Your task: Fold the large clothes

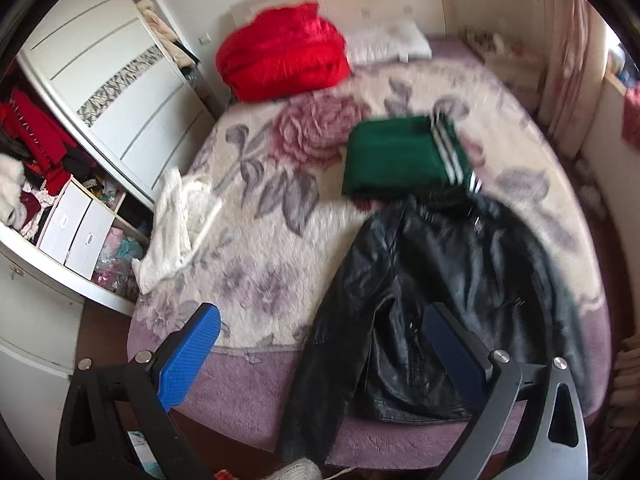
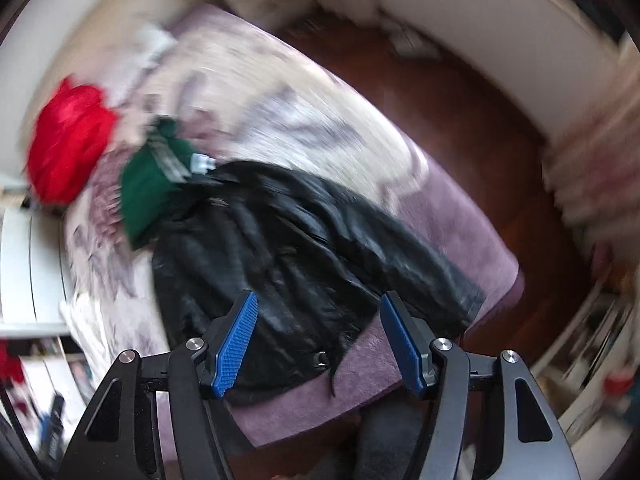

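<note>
The right gripper (image 2: pixel 316 340) is hanging with its blue ribbed fingers (image 2: pixel 236 340) parted and nothing between them; just ahead of the tips and a little to their left, the hem of the black leather jacket (image 2: pixel 288 248) is lying over the near edge of the bed, a small buckle tab dangling there. The left gripper (image 1: pixel 324 354) is also standing with its blue ribbed pads (image 1: pixel 190 354) wide apart and empty, the right-hand pad showing against the jacket's lower front while the left-hand pad is showing against the purple border of the floral plush bedspread (image 1: pixel 256 240); whether either pad is touching cloth I cannot tell through the blur. The jacket is lying open-side up, its long axis running away from both pairs of fingers, from hem near the tips to collar at the far end, with one sleeve trailing off the bed edge below the left gripper. Judging by the views, the right gripper is sitting nearer the hem, so the hem corners look like the first grasp. Beyond the collar a folded green garment with white stripes (image 1: pixel 400 156) is resting, touching it; farther off are a heap of red fabric (image 1: pixel 280 52) and, to the left, a crumpled white knit garment (image 1: pixel 176 224).
</note>
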